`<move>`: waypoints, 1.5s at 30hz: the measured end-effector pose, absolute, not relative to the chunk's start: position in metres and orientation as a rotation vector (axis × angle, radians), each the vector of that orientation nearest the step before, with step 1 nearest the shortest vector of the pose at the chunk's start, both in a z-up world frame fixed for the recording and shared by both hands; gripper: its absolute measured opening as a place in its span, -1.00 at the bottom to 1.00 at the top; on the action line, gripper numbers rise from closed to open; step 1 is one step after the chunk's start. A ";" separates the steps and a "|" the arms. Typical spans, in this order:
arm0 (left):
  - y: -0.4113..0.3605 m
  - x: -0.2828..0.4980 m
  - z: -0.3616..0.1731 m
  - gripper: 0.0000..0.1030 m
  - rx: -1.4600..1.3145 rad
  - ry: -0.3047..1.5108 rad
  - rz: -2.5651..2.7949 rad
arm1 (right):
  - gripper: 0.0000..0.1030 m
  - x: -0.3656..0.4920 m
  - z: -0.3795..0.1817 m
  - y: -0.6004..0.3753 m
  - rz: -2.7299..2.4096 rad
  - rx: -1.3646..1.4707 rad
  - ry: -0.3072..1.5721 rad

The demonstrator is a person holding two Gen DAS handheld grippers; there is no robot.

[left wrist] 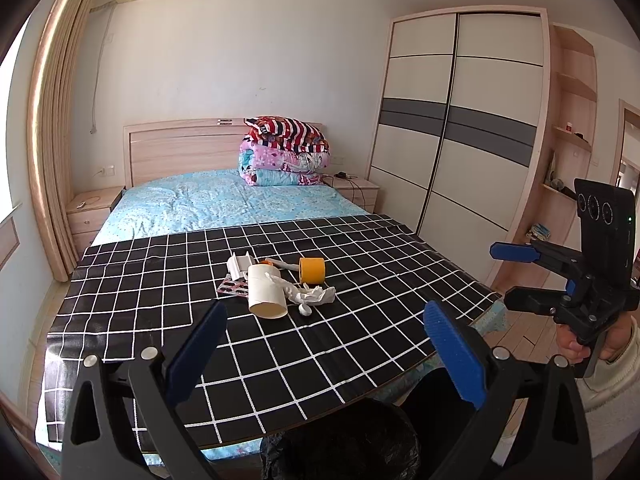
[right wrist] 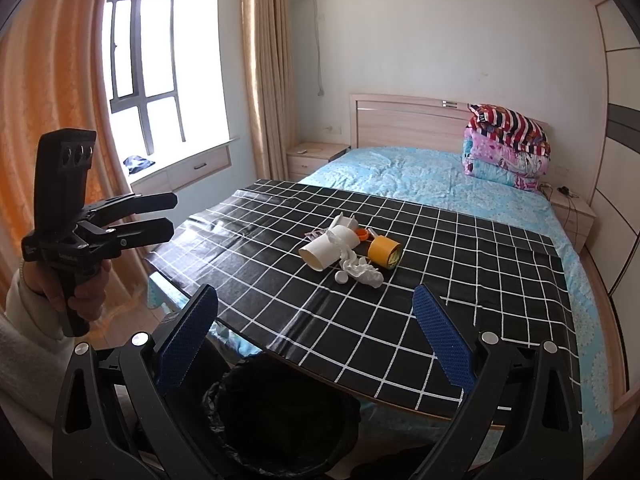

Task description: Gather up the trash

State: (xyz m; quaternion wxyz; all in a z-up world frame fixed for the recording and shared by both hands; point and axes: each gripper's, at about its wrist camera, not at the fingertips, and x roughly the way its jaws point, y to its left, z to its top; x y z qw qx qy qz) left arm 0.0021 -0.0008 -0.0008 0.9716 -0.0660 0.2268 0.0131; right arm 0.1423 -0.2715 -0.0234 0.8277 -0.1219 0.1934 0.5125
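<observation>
Holding: your left tongs (left wrist: 324, 348) and right tongs (right wrist: 316, 340) gape wide, empty.
Trash: paper cup (left wrist: 266, 292) mid-tabletop (left wrist: 380, 344), on its side, mouth toward you.
Tape roll (left wrist: 313, 270): just beyond.
Bin (right wrist: 280, 420): below near edge.

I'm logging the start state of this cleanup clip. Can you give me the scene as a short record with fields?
setting: bedroom, black checked board laid over the bed
trash pile: paper cup on its side, yellow tape roll, crumpled tissue, blister pack, small white cap, all near the board's middle
bin: black-lined trash bin below the board's near edge
left hand-held gripper: open, empty, above the near edge
right hand-held gripper: open, empty, above the bin
contact with trash: none
</observation>
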 end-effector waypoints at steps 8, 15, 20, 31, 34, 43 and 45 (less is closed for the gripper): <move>0.001 0.005 -0.003 0.84 -0.133 0.467 0.029 | 0.92 0.142 -0.024 -0.271 1.088 -0.259 0.410; 0.005 0.009 -0.005 0.84 -0.141 0.476 0.032 | 0.92 0.149 -0.025 -0.265 1.081 -0.259 0.424; 0.015 0.023 -0.013 0.84 -0.152 0.504 0.030 | 0.92 0.167 -0.028 -0.253 1.071 -0.246 0.448; 0.037 0.094 -0.050 0.84 -0.140 0.626 0.065 | 0.92 0.241 -0.043 -0.202 1.022 -0.244 0.535; 0.040 0.116 -0.062 0.84 -0.108 0.660 0.071 | 0.91 0.264 -0.054 -0.182 1.012 -0.256 0.572; 0.057 0.175 -0.103 0.84 -0.096 0.763 0.091 | 0.91 0.323 -0.089 -0.136 0.979 -0.261 0.692; 0.061 0.184 -0.111 0.84 -0.104 0.780 0.087 | 0.90 0.331 -0.097 -0.128 0.993 -0.270 0.722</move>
